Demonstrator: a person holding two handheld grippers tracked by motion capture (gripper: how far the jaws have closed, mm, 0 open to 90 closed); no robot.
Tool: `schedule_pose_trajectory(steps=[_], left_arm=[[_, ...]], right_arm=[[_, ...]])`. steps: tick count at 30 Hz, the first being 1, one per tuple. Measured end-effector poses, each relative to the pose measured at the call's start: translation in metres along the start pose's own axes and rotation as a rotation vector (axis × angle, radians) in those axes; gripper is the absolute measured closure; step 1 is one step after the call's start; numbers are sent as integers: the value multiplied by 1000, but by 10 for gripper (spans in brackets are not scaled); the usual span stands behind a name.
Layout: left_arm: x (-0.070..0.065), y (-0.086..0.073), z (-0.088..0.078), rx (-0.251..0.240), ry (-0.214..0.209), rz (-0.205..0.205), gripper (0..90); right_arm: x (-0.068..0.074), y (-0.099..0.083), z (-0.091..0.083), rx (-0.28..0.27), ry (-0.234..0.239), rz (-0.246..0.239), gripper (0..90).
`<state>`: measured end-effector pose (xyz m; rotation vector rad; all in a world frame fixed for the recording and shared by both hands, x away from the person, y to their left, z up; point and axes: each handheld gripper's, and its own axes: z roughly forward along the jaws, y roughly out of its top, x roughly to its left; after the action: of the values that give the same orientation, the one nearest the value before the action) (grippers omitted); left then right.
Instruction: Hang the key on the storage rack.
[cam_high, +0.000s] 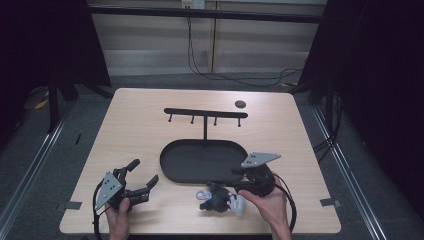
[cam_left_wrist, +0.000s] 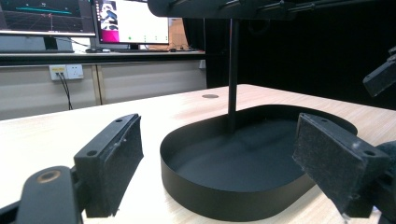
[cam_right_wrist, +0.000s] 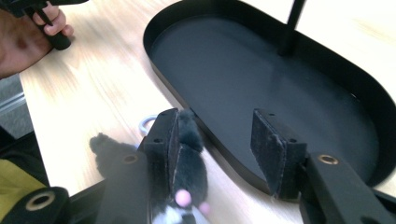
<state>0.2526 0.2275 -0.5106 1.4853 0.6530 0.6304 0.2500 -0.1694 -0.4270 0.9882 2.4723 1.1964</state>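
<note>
A small black furry toy (cam_high: 215, 200) with a pale end and a metal ring (cam_right_wrist: 146, 124) lies on the table near its front edge, just in front of the black oval tray (cam_high: 167, 170). My right gripper (cam_high: 231, 186) is open around it. In the right gripper view the toy (cam_right_wrist: 189, 154) rests against the left pad (cam_right_wrist: 172, 140), and the other pad stands well clear, over the tray's rim (cam_right_wrist: 154, 46). At the front left, my left gripper (cam_high: 143, 173) is open and holds nothing. It faces the tray (cam_left_wrist: 210, 196) from the left.
A T-shaped black stand (cam_high: 205, 114) with several hooks rises from the tray's far side; its post (cam_left_wrist: 232, 70) shows in the left gripper view. A small dark disc (cam_high: 240, 104) lies at the back of the table. Bare wood surrounds the tray.
</note>
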Motion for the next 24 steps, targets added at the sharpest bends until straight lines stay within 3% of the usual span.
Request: schedule_pose_trajectory(steps=[3, 7, 12, 14, 15, 16, 17, 20, 21, 24], left_arm=[[0, 0, 0, 1, 1, 2, 155], [0, 0, 0, 2, 0, 3, 155], [0, 0, 0, 1, 1, 3, 155], [0, 0, 0, 1, 0, 1, 155], [0, 0, 0, -1, 0, -1, 155], [0, 0, 0, -1, 0, -1, 155], [0, 0, 0, 2, 2, 4, 155], [0, 0, 0, 0, 0, 0, 155], [0, 0, 0, 2, 0, 3, 155], [0, 0, 0, 0, 0, 1, 155]], right_arm=[[6, 12, 8, 46, 37, -30, 544], [11, 18, 19, 104, 88, -20, 523], [14, 25, 24, 158, 109, -50, 547], [17, 30, 29, 213, 136, -71, 563], [18, 35, 34, 252, 159, -61, 581], [18, 35, 34, 252, 159, -61, 581], [17, 38, 38, 286, 197, -38, 582], [15, 43, 49, 353, 214, -54, 612], [15, 47, 55, 388, 249, -59, 648], [18, 51, 60, 425, 259, -79, 684]])
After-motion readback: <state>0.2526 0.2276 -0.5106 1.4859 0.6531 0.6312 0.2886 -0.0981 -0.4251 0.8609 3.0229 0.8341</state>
